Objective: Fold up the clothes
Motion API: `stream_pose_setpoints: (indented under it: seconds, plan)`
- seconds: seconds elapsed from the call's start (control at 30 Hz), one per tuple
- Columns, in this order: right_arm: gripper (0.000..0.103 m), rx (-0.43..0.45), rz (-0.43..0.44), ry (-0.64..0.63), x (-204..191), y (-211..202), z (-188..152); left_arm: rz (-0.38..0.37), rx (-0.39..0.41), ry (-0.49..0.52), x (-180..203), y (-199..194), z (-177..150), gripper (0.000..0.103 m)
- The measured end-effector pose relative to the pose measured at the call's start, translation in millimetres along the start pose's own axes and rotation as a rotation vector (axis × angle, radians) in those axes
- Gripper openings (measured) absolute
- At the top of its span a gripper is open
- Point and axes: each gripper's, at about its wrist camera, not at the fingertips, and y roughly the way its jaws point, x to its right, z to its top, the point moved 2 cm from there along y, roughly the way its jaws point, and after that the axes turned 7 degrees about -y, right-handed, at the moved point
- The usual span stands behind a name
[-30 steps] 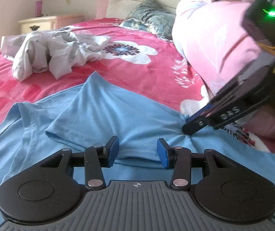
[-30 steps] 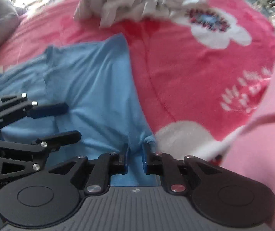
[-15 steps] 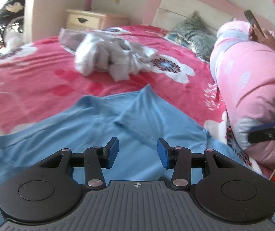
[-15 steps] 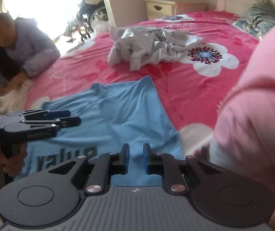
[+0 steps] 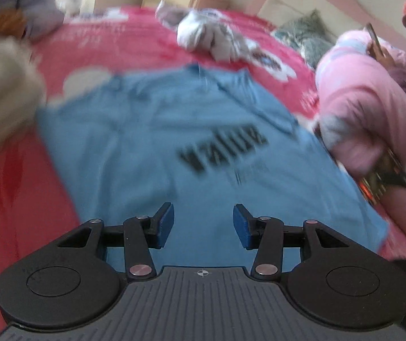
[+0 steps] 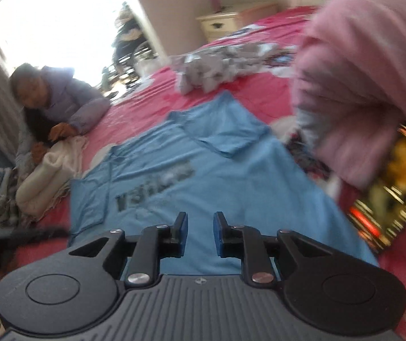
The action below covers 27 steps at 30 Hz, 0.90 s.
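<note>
Soft blue T-shirt (image 5: 174, 142) spread flat on red floral bed (image 5: 4, 193); left hand-held gripper (image 5: 202, 224) and right hand-held gripper (image 6: 200, 233) both parted, empty.

Light blue T-shirt (image 5: 151, 142) with dark lettering, spread over a red bedspread (image 5: 123, 42) patterned with white flowers. Far off, grey-white crumpled clothes (image 6: 225, 62). Right, pink fleece (image 5: 367, 99).

Blue T-shirt (image 6: 231, 182): soft matt knit cloth, printed lettering.
Bed (image 5: 95, 45): red floral cloth cover, matt.
Grey garment (image 6: 220, 62): crumpled matt cloth.
Left gripper (image 5: 202, 223): matt black plastic, bright metal rivets.
</note>
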Motion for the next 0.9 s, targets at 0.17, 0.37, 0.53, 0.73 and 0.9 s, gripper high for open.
stream_pose_setpoints:
  seconds: [0.17,0.37,0.53,0.73,0.9]
  plan:
    - [0.038,0.015,-0.132,0.09,48,-39,-23,-0.011,-0.109,-0.04,2,-21,-66,0.046]
    - [0.041,-0.024,-0.195,0.225,99,-62,-60,-0.021,-0.222,-0.091,0,-25,-124,0.046]
    - [0.042,-0.032,-0.194,0.308,120,-69,-83,-0.053,-0.309,-0.081,7,-15,-150,0.046]
    - [0.043,-0.041,-0.185,0.324,120,-67,-91,-0.026,-0.341,0.063,23,-9,-176,0.047]
    - [0.043,-0.047,-0.183,0.308,118,-64,-93,-0.205,-0.413,-0.006,14,-5,-185,0.047]
